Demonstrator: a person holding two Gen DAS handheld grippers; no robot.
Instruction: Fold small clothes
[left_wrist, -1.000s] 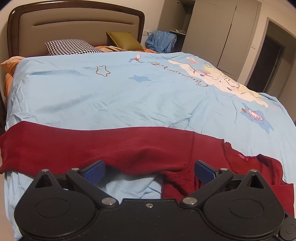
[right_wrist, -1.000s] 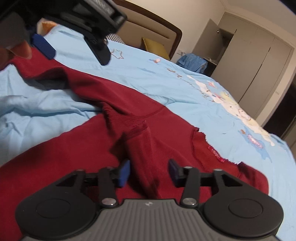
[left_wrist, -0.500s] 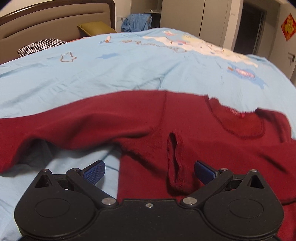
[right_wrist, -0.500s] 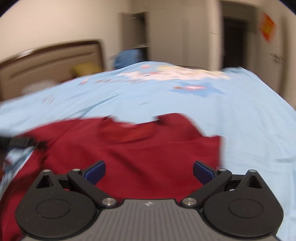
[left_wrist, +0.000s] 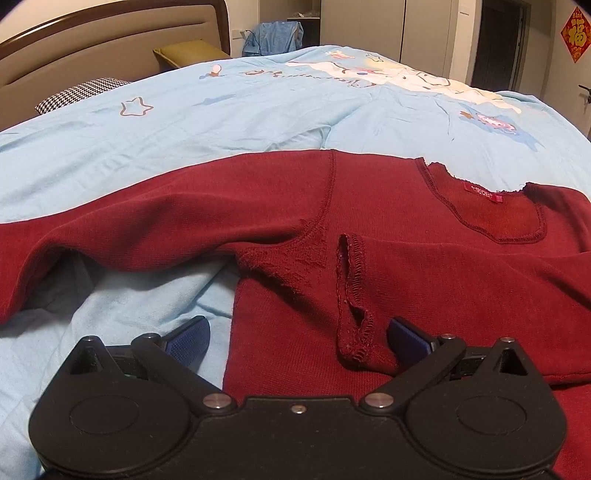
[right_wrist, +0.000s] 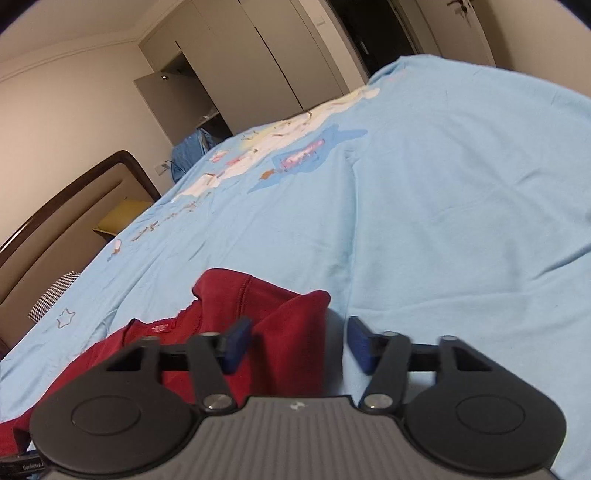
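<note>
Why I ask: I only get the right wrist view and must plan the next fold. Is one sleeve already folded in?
Observer: Yes. The left wrist view shows the folded sleeve lying across the chest of the red sweater, its cuff toward the left gripper.
Operator: And the second one?
Observer: The other sleeve lies stretched out sideways on the blue bedspread, not folded.
Operator: Is the left gripper holding anything?
Observer: No. Its jaws stand open, with the cuff's near end between them, ungripped.
</note>
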